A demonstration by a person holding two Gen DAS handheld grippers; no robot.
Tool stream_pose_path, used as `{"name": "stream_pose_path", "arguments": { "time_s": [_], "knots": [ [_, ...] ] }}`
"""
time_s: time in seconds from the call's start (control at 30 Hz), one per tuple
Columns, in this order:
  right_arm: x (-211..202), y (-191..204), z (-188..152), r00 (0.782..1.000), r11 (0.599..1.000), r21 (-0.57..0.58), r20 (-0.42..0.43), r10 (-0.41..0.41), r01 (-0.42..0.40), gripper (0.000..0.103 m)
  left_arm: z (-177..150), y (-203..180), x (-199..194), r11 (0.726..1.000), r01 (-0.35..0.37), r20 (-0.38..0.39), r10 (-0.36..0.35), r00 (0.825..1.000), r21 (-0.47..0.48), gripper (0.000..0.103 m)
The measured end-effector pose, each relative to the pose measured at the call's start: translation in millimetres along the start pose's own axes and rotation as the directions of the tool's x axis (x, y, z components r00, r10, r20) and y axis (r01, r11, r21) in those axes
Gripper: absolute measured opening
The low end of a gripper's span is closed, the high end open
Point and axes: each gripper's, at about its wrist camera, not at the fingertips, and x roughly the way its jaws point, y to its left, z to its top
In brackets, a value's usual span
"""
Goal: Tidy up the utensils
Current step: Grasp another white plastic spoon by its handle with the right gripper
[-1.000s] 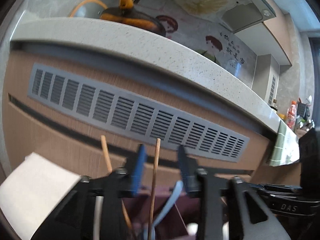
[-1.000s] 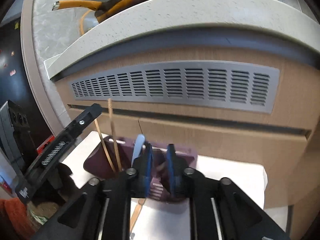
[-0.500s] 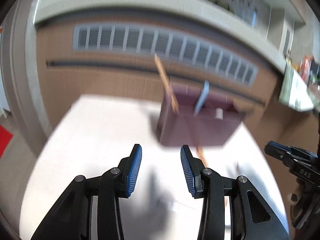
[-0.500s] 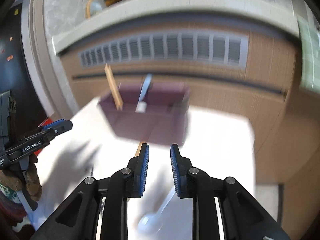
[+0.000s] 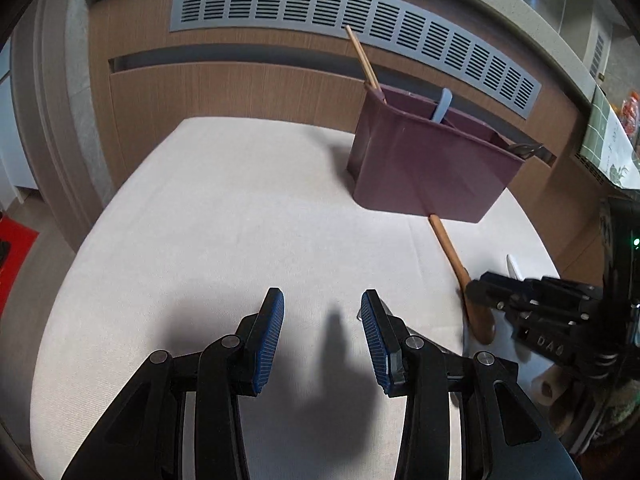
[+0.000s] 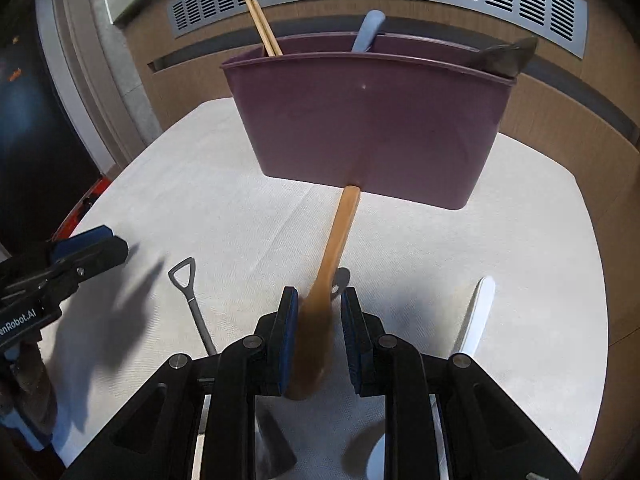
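Observation:
A purple utensil holder (image 5: 432, 168) (image 6: 372, 120) stands on the white cloth. In it are chopsticks (image 6: 264, 28), a blue handle (image 6: 368, 32) and a dark metal piece (image 6: 508, 58). A wooden spoon (image 6: 340, 232) (image 5: 452, 252) lies on the cloth with its handle tip at the holder's base. My right gripper (image 6: 319, 312) (image 5: 520, 304) is open, and the spoon's bowl lies between its fingers with a gap on the right side. My left gripper (image 5: 322, 320) (image 6: 92, 248) hangs open over bare cloth to the left, with nothing between its fingers.
A small metal shovel-shaped spoon (image 6: 188, 292) lies left of the wooden spoon. A white handle (image 6: 478, 316) (image 5: 514, 266) lies to its right. A metal piece (image 6: 340, 280) peeks out beside the wooden spoon. Behind the table (image 5: 200, 200) is a wooden cabinet front with a grey vent (image 5: 320, 12).
Both grippers have pulled back from the holder, dropped and tilted down toward the cloth. The right one has come down around the wooden spoon's bowl.

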Motion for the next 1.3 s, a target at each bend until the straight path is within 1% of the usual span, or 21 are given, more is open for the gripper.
{"name": "stream_pose_path", "arguments": {
  "time_s": [0.07,0.17,0.27,0.37,0.43,0.5,0.67,0.73,0.8,0.93,1.0,1.03,1.1,1.17,1.2,1.3],
  "knots": [
    [-12.0,-6.0,-3.4,0.999,0.999,0.003,0.031,-0.033,0.032,0.021,0.3,0.6,2.0,1.0,0.006,-0.01,-0.006,1.0,0.0,0.042],
    [-32.1,-24.4,-12.5,0.996,0.997,0.031,0.047,-0.077,0.076,0.021,0.0,-0.4,6.1,1.0,0.018,-0.033,-0.018,0.999,-0.005,0.042],
    [-46.8,-49.8,-28.7,0.994,0.989,0.11,0.044,-0.104,0.099,0.021,-2.2,-4.1,9.7,0.999,0.041,-0.056,-0.042,0.998,-0.006,0.042],
    [-47.9,-74.4,-41.8,0.997,0.974,0.218,0.028,-0.068,0.06,0.022,-4.2,-12.1,12.9,0.998,0.054,-0.072,-0.053,0.996,0.013,0.042],
    [-44.6,-80.9,-44.9,0.999,0.965,0.26,0.037,-0.037,0.026,0.025,-5.5,-17.0,13.4,0.998,0.058,-0.086,-0.056,0.995,0.026,0.042],
    [-35.2,-71.3,-37.4,0.999,0.967,0.254,0.03,-0.02,0.012,0.025,-6.6,-20.8,12.9,0.996,0.084,-0.108,-0.081,0.991,0.029,0.042],
    [-24.9,-46.7,-23.9,1.0,0.986,0.164,0.015,-0.015,0.012,0.025,-6.5,-24.0,10.8,0.994,0.108,-0.13,-0.103,0.986,0.032,0.042],
    [-25.6,-40.9,-25.8,1.0,0.991,0.137,0.0,0.006,-0.006,0.025,-5.4,-25.6,11.2,0.991,0.128,-0.14,-0.123,0.982,0.027,0.042],
    [-29.6,-34.7,-32.5,1.0,0.996,0.094,-0.01,0.006,-0.005,0.025,-2.7,-30.6,13.2,0.986,0.166,-0.154,-0.159,0.975,0.028,0.042],
    [-43.5,-32.7,-51.9,1.0,0.999,0.05,-0.012,-0.005,0.006,0.024,7.1,-50.4,21.7,0.966,0.241,-0.161,-0.225,0.961,0.089,0.042],
    [-51.9,-36.4,-61.3,1.0,0.998,0.064,-0.014,-0.009,0.01,0.024,13.3,-61.7,32.6,0.954,0.269,-0.173,-0.245,0.954,0.134,0.042],
    [-55.8,-38.7,-65.7,1.0,0.997,0.077,-0.015,-0.011,0.012,0.024,16.9,-66.6,41.4,0.948,0.281,-0.191,-0.25,0.949,0.153,0.042],
    [-63.2,-43.7,-74.2,1.0,0.995,0.103,-0.015,-0.018,0.019,0.024,21.3,-69.0,54.8,0.942,0.291,-0.227,-0.25,0.941,0.165,0.042],
    [-68.6,-47.0,-81.3,1.0,0.992,0.123,-0.011,-0.02,0.021,0.024,23.7,-65.8,64.0,0.943,0.291,-0.256,-0.245,0.935,0.16,0.041],
    [-70.7,-48.1,-84.9,1.0,0.991,0.137,-0.003,-0.015,0.015,0.024,24.4,-63.2,64.1,0.94,0.303,-0.258,-0.258,0.931,0.156,0.041],
    [-71.7,-51.7,-89.5,1.0,0.982,0.19,0.025,0.001,-0.005,0.027,19.1,-55.6,57.5,0.933,0.317,-0.273,-0.264,0.925,0.17,0.041]
  ]
}}
